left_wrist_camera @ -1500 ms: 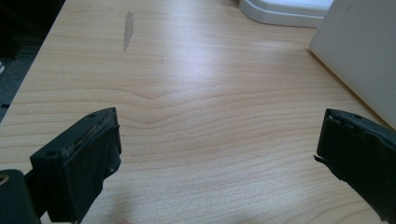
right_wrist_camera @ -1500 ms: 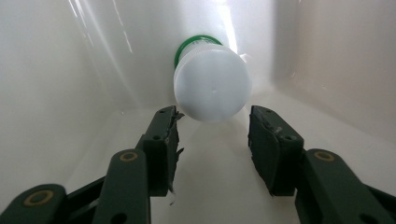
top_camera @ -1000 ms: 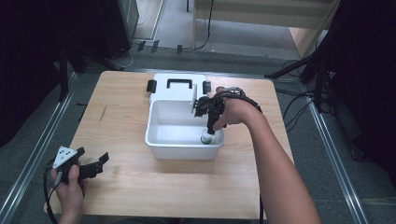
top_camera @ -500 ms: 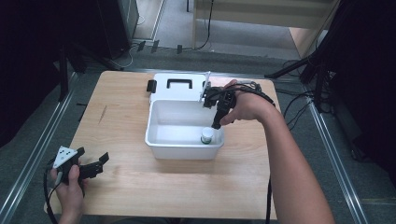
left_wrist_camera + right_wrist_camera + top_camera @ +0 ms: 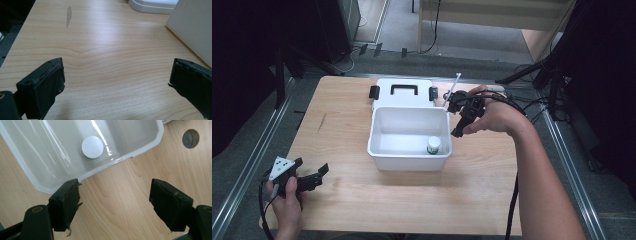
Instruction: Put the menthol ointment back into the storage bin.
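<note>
We saw a pale wooden worktop (image 5: pixel 362 200) with a dark scuff (image 5: pixel 321 121), and a white lid (image 5: pixel 403 91) with a black handle (image 5: pixel 404 88) lying flat.

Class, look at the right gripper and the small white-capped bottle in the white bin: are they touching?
Apart. The right gripper view shows the right gripper, jaws open, over bare table outside the bin, with the bottle standing inside.

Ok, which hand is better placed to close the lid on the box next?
Probably the right. Its tool is open and empty beside the box, close to the lid lying behind it. The left tool sits at the table's near left corner, well away from both.
</note>
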Available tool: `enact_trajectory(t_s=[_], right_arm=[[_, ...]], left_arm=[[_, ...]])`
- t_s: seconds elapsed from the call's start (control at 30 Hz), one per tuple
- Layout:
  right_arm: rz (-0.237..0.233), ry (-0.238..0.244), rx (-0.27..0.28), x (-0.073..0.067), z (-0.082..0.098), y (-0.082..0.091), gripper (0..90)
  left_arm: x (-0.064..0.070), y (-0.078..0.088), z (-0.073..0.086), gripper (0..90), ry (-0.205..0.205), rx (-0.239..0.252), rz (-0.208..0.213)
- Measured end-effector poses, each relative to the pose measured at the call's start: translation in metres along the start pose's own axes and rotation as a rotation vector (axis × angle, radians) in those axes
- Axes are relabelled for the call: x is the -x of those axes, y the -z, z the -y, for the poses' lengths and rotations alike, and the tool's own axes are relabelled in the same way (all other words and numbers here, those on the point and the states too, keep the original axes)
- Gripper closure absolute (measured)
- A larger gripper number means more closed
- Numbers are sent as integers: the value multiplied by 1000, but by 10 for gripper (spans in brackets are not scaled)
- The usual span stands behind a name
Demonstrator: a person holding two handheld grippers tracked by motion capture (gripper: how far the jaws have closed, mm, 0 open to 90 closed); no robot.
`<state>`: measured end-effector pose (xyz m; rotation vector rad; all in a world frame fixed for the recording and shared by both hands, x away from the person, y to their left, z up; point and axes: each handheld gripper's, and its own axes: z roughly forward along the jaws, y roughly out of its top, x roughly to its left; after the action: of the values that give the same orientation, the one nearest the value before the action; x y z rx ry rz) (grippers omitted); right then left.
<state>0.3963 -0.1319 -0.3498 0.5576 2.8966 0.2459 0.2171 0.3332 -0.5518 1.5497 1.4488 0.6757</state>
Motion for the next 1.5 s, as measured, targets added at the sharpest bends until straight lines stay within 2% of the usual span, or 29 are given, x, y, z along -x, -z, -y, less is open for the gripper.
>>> enact_trajectory(t_s=[0.2, 0.37, 0.43, 0.53, 0.57, 0.67, 0.9, 1.23, 1.3, 1.5], right_arm=[[-4, -53, 32, 1, 17, -5, 238], [4, -116, 71, 3, 32, -10, 223], [13, -152, 104, 5, 38, -12, 216], [-9, -246, 173, 8, 48, -13, 228], [-13, -259, 192, 8, 53, -14, 226], [-6, -279, 201, 7, 63, -19, 212], [35, -338, 246, 5, 88, -34, 192], [100, -490, 356, -2, 125, -56, 191], [113, -513, 382, -5, 133, -62, 195], [164, -567, 417, -14, 150, -73, 206]], left_arm=[[0, 0, 0, 3, 1, 0, 0], [0, 0, 0, 3, 2, 2, -1], [0, 0, 0, 3, 1, 0, 0], [0, 0, 0, 3, 1, -1, 0], [0, 0, 0, 3, 1, -1, 0], [0, 0, 0, 3, 1, -1, 1], [0, 0, 0, 3, 1, -1, 1], [0, 0, 0, 3, 0, -1, -1], [0, 0, 0, 3, 0, -1, -1], [0, 0, 0, 3, 0, -1, -1]])
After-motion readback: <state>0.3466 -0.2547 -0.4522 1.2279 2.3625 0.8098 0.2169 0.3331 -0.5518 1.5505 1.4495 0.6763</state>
